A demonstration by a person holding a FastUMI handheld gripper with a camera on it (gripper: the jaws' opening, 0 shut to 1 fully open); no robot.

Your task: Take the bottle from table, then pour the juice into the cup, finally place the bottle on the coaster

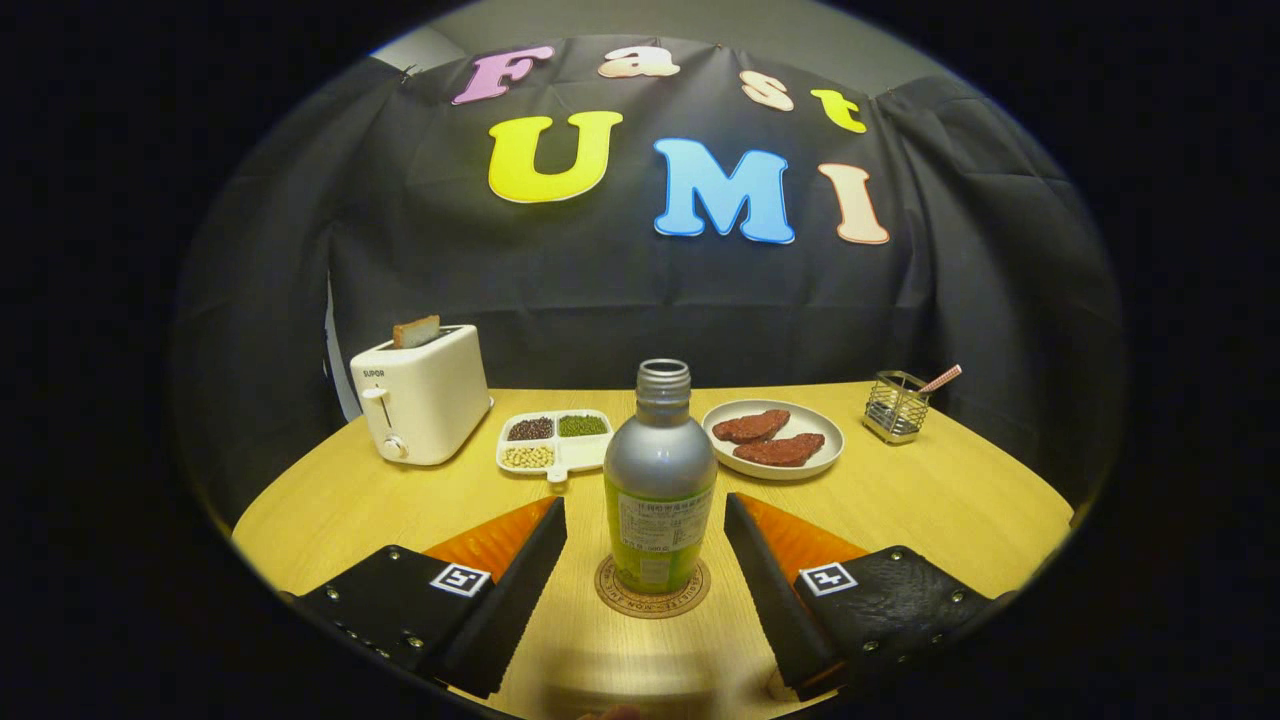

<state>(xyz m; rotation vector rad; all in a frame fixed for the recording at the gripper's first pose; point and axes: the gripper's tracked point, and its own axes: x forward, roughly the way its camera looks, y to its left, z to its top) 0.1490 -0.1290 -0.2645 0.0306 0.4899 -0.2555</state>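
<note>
Our gripper (pixel 645 560) is released around the juice bottle (pixel 660 480) on its coaster (pixel 652 600), so pulling back crookedly could topple it.

Bottle (pixel 660 480) label text too small to read.

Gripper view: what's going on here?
A person's hand-held gripper sits open on either side of a capless bottle, its fingers not touching it. The bottle stands upright on a round coaster on the wooden table. Judging by that, the bottle looks set down. Beyond it are a toaster with a slice of bread, a divided tray of beans, a plate with two brown pieces, and a wire basket.
</note>
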